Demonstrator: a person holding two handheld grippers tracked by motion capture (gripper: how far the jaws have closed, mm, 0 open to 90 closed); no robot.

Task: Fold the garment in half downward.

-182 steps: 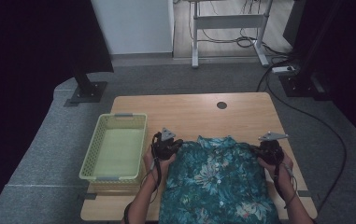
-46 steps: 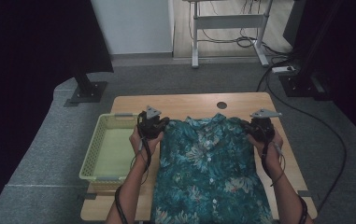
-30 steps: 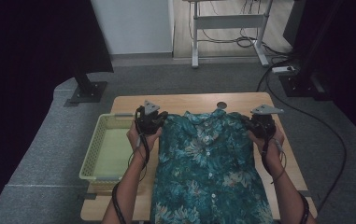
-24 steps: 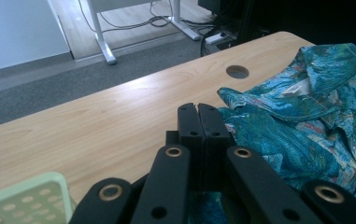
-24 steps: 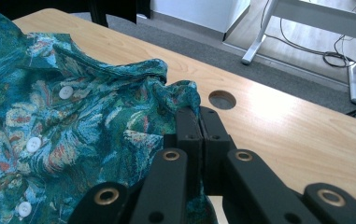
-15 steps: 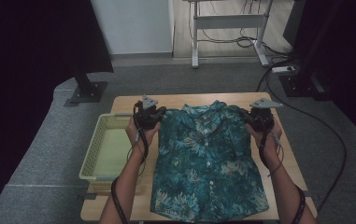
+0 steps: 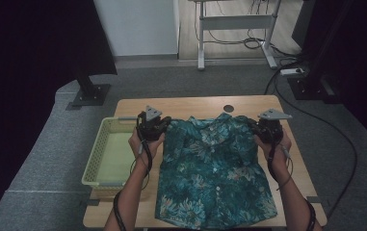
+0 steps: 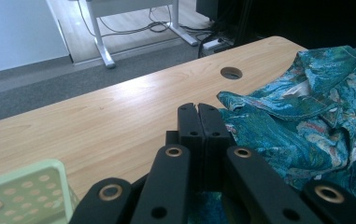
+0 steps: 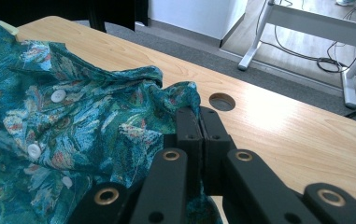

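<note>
1. The shirt point(image 7: 213, 169) lay front up on the counter point(image 7: 195, 105), collar toward the far edge and hem at the near edge, just right of the basket point(image 7: 108, 155).
2. The left gripper point(image 7: 153, 126) held the shirt's left shoulder; its jaws were pressed together on the cloth, as the left gripper view showed point(image 8: 198, 122).
3. The right gripper point(image 7: 267, 130) likewise had its jaws clamped on the right shoulder point(image 9: 195, 122).
4. Both forearms reached forward from the near edge, hands roughly level, one at either side of the collar, with the shoulders drawn apart.
5. Risks, as judged: uneven pull would skew or wrinkle the shirt; a thin pinch could slip off; the hem, near the edge, could slide off the counter.
</note>
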